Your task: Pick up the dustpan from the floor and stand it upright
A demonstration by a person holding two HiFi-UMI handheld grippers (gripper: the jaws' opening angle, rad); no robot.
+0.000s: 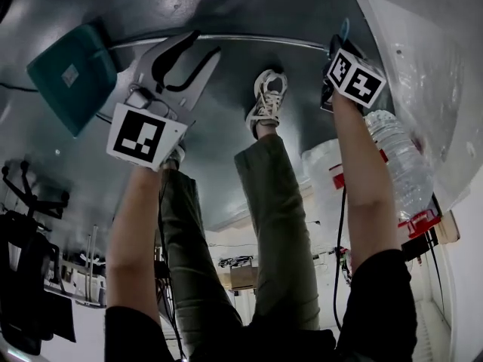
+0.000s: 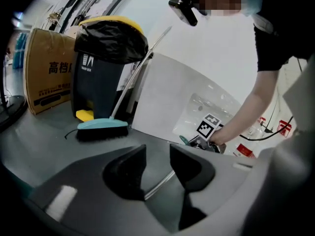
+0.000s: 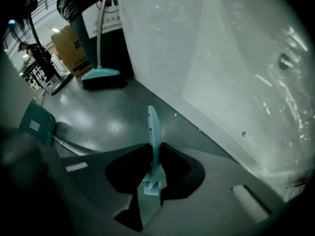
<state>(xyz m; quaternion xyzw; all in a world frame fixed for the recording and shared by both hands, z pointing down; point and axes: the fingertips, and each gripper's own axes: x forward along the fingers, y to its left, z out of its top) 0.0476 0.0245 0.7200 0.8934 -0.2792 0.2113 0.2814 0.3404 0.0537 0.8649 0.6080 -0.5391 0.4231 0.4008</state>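
Right gripper view shows your right gripper (image 3: pixel 153 154) clamped on the dustpan (image 3: pixel 35 124) by the teal grip (image 3: pixel 153 127) at the end of its handle. The jaws are nearly together, with the grip pinched between the pads.

In the head view the dustpan's long axis runs left to right across the dark floor (image 1: pixel 302 104). The teal pan (image 1: pixel 72 74) is at the far left, the metal shaft (image 1: pixel 249 41) spans the middle, and the grip is at the right in your right gripper.

Your left gripper (image 1: pixel 200 47) sits over the shaft nearer the pan, with its jaws apart and holding nothing. In its own view the shaft shows through the gap just beyond the pads, and I cannot tell whether it touches them.

To stand the dustpan upright, the grip end has to swing above the pan, so your right hand leads and the left can steady the shaft. Whether the pan rests on the floor is unclear, and I see nothing lying in it.

Further off, a broom (image 2: pixel 102 127) leans by a trash bin (image 2: pixel 98 82) lined with a black bag (image 2: pixel 110 41), whose contents are hidden. A cardboard box (image 2: pixel 47 77) stands at its left. A clear water jug (image 1: pixel 404 164) stands near your right arm, and I cannot judge how full it is.
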